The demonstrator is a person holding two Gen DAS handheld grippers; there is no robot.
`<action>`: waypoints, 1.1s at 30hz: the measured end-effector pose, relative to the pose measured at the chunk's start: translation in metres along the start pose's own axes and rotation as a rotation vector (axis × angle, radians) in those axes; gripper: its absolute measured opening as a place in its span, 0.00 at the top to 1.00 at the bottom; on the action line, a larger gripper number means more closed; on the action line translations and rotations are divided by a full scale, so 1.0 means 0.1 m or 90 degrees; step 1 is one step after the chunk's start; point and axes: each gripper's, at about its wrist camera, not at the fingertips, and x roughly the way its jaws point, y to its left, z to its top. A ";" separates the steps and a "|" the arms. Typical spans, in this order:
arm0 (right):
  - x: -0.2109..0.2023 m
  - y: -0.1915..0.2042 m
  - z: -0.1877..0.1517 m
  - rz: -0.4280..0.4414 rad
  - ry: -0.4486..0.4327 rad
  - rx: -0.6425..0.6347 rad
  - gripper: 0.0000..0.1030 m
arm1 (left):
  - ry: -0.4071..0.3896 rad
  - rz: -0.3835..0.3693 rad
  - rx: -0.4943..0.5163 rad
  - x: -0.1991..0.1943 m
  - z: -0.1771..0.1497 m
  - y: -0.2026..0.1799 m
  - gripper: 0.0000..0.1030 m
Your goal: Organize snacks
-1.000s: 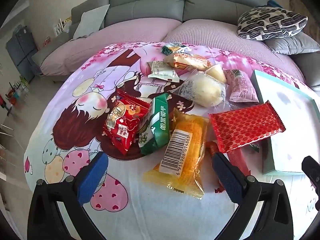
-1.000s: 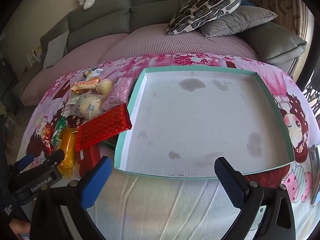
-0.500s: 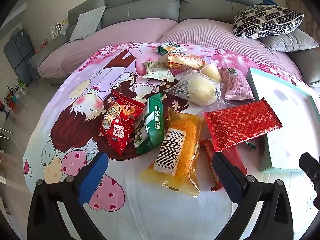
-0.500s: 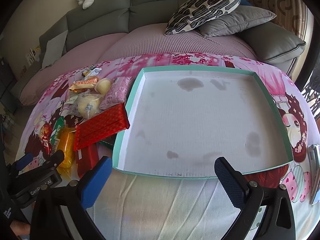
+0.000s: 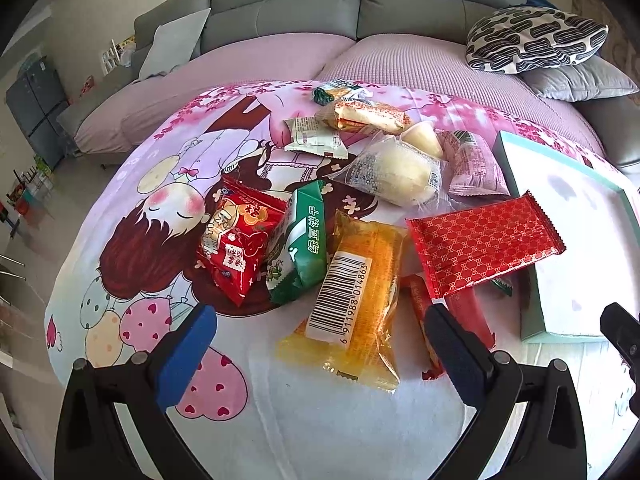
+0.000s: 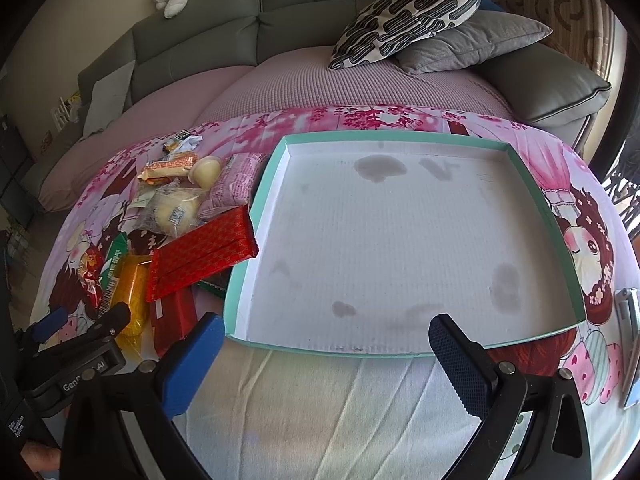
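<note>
A pile of snack packets lies on the cartoon tablecloth (image 5: 132, 240). In the left wrist view I see an orange cake packet (image 5: 356, 296) with a barcode, a green biscuit packet (image 5: 302, 244), a red packet (image 5: 236, 240), a red patterned packet (image 5: 480, 242) and a clear bun packet (image 5: 396, 174). My left gripper (image 5: 320, 354) is open and empty, just short of the orange packet. A shallow teal tray (image 6: 400, 350) with a stained white floor lies right of the pile. My right gripper (image 6: 324, 356) is open and empty at the tray's near rim.
A grey sofa (image 6: 192, 52) with a patterned pillow (image 6: 408, 12) and grey cushion stands behind the table. More small packets (image 5: 362, 114) lie at the far side of the pile. A metal object (image 6: 630, 340) lies at the table's right edge.
The left gripper has shifted slightly, so the snack pile sits a little lower and more to the left in its view. The right view is almost unchanged. Both grippers stay open.
</note>
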 end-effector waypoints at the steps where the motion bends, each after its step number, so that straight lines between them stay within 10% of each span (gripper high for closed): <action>1: 0.00 0.00 0.00 0.000 0.000 0.000 0.00 | 0.001 0.000 0.001 0.00 0.00 0.00 0.00; 33: 0.04 0.04 -0.01 -0.018 0.008 -0.011 0.00 | 0.007 -0.014 -0.002 0.02 -0.01 -0.02 0.00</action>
